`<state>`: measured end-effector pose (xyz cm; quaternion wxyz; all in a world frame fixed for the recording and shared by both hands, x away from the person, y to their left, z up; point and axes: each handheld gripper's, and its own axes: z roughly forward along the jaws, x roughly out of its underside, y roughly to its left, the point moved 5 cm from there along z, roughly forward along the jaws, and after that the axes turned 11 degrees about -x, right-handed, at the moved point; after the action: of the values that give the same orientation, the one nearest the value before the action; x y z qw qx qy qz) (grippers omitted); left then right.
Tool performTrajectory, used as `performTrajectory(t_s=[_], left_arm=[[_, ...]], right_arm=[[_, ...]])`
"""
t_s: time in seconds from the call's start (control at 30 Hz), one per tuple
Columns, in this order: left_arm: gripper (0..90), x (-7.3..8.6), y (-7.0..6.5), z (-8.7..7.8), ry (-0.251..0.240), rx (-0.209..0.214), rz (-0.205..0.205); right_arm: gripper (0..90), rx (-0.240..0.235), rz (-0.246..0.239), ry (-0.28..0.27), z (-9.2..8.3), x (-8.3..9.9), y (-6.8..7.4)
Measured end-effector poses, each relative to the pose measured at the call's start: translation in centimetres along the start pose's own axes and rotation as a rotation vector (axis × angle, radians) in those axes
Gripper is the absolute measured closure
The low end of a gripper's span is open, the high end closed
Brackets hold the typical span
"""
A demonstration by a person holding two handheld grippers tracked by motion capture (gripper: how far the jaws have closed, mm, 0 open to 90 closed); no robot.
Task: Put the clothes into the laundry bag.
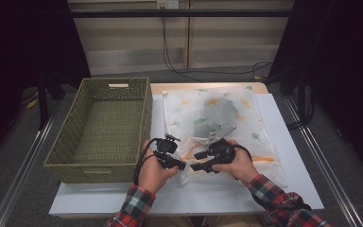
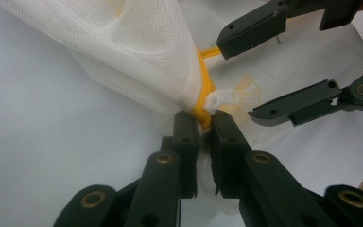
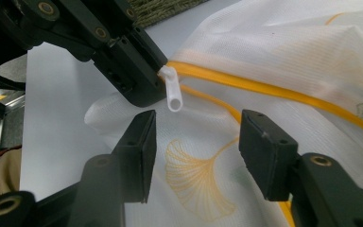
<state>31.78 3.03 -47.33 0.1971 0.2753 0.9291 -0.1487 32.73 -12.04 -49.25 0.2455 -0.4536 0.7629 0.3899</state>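
Two grippers meet over the near edge of a white mesh laundry bag (image 1: pixel 217 123). Left gripper (image 2: pixel 202 124) is clenched on the bag's yellow zipper tape (image 2: pixel 203 90) at its end, with the white zipper pull (image 2: pixel 223 98) sticking out just past its jaw tips. Right gripper (image 3: pixel 196 142) hangs released just beside that pull, its jaws apart with only mesh showing between them, touching nothing. Printed ginkgo leaves in yellow and green dot the bag, which carries no readable writing or label. It lies flat on a white table (image 1: pixel 293 142), a dark garment showing through it. Left of it stands a green woven basket (image 1: pixel 66 142).
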Motion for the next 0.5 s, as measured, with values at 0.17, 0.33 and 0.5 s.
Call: performTrajectory(t_s=[0.17,0.33,0.5], left_arm=[[81.5,-0.03,-0.01,-0.01,-0.001,-0.001,0.004],[81.5,-0.06,-0.05,-0.01,-0.003,0.000,0.004],[81.5,-0.09,-0.06,-0.07,-0.007,0.004,0.005]], right_arm=[[55.2,0.003,0.005,0.008,0.18,-0.06,-0.14],[59.4,0.002,-0.006,0.017,0.38,-0.28,-0.02],[61.7,-0.005,-0.018,0.014,0.61,-0.41,0.05]])
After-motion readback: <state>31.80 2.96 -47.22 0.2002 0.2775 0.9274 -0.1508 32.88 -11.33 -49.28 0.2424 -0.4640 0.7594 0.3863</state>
